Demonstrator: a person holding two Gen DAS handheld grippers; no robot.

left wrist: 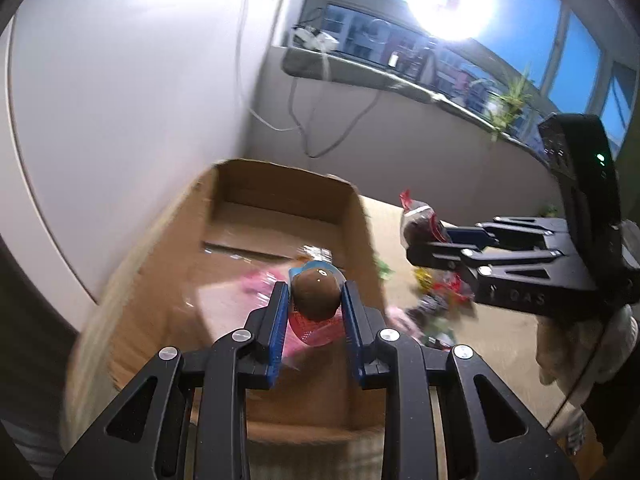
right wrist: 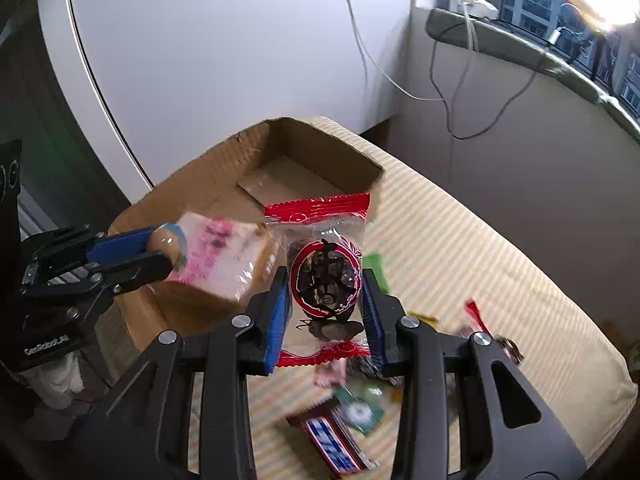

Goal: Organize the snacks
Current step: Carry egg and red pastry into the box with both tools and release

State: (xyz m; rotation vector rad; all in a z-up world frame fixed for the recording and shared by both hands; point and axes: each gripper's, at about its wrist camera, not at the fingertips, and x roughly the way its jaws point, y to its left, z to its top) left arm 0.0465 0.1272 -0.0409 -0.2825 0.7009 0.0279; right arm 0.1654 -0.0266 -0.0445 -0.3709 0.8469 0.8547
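On my far left, in the right wrist view, I see my left gripper (right wrist: 172,254) reaching in from the side, its blue-padded fingers (right wrist: 120,242) clenched on a pink-and-white snack packet (right wrist: 218,258) with a brown bun showing at the pinched end; the packet hangs over the open cardboard box (right wrist: 208,184). My left wrist view confirms it: the left gripper (left wrist: 316,300) has both pads pressed against the brown bun end of that packet (left wrist: 316,294), held above the box (left wrist: 256,216), whose floor holds something shiny that I cannot make out through the blur. Moving rightward, the box sits on a striped cream surface (right wrist: 460,240) beside the white wall. Next to it, my right gripper (right wrist: 326,308) is grasping a clear packet with red sealed ends (right wrist: 324,276), dark contents and a round red-ringed label, held upright between the fingers, just beside the box's near corner. Below and to the right of it lie loose snacks on the striped surface: a blue-and-red bar (right wrist: 334,440), a green packet (right wrist: 360,412), and a red-ended wrapper (right wrist: 476,316). In the left wrist view the right gripper (left wrist: 428,240) enters from the right edge with that red-ended packet (left wrist: 418,220).
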